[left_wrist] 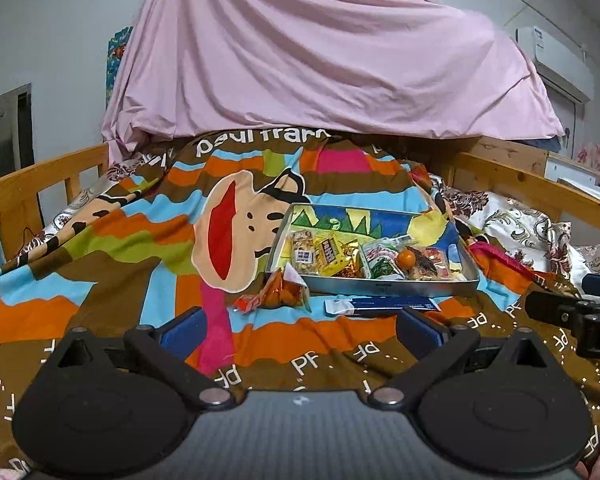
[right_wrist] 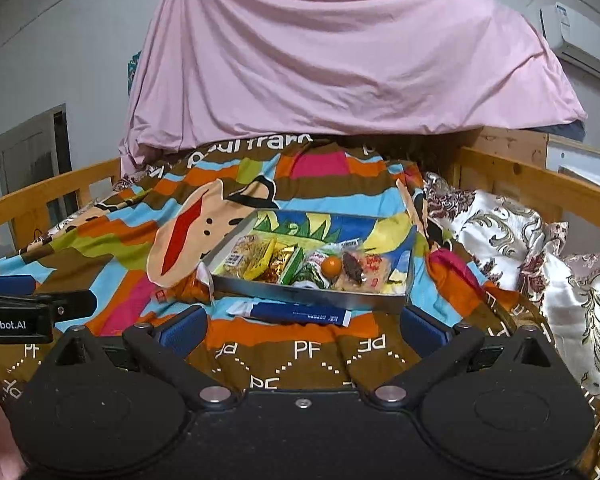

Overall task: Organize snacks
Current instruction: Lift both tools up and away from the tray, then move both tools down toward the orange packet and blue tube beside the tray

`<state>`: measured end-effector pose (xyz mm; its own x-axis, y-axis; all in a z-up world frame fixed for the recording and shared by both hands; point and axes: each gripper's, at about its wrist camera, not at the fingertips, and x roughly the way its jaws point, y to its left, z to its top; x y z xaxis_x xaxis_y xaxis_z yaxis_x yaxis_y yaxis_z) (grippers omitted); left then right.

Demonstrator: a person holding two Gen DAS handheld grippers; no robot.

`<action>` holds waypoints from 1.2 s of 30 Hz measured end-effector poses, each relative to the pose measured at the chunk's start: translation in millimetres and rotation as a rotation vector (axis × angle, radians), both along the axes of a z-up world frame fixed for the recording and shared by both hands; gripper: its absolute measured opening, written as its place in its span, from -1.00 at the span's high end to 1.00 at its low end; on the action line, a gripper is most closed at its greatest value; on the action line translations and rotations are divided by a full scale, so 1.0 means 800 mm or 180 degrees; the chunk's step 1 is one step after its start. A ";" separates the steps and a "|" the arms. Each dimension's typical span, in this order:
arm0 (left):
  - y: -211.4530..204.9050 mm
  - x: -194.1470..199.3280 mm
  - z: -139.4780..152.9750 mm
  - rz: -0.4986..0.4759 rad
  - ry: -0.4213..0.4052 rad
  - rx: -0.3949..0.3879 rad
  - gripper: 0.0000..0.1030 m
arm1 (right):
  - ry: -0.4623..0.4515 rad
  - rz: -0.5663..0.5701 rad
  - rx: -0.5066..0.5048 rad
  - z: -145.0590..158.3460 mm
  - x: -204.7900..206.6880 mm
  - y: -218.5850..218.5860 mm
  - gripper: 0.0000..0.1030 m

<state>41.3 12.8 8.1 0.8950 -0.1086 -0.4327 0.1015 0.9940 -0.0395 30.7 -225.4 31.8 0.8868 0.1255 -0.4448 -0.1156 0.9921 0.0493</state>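
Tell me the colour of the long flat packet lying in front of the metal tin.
Dark blue with white ends; right wrist view.

Pink sheet [left_wrist: 320, 52] drapes above the striped cartoon blanket [left_wrist: 120, 240].

We see a tray [left_wrist: 392, 286] resting on the blanket [left_wrist: 100, 248] that covers the bed, with snack packets [left_wrist: 332, 256] inside it. A long packet [left_wrist: 384, 304] lies just before it, and a crumpled wrapper [left_wrist: 280, 292] at its front left corner.

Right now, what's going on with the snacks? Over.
Left gripper and right gripper open, empty. Tin tray part-filled. Orange packet, blue stick pack and small red packet loose on blanket. Nothing blocking.
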 end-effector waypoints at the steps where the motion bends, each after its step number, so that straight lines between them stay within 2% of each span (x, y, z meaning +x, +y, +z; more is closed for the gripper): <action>1: 0.000 0.001 -0.001 0.0015 0.0020 0.0004 -0.99 | 0.0024 0.0002 -0.0003 -0.002 0.001 0.000 -0.99; 15: 0.008 0.020 -0.014 0.0167 0.0352 -0.0004 -0.99 | 0.0305 0.0101 -0.0023 -0.014 0.020 0.005 -0.99; 21: 0.014 0.043 -0.019 0.0175 0.0627 -0.0035 -0.99 | 0.0494 0.0184 -0.0023 -0.018 0.046 0.000 -0.99; 30: 0.025 0.097 -0.029 0.0103 0.0919 -0.0048 -0.99 | 0.0589 0.0387 -0.0568 -0.044 0.099 0.009 -0.99; 36: 0.021 0.142 -0.044 -0.0059 0.0921 0.0232 -0.99 | 0.0487 0.0592 -0.0951 -0.074 0.142 0.023 -0.99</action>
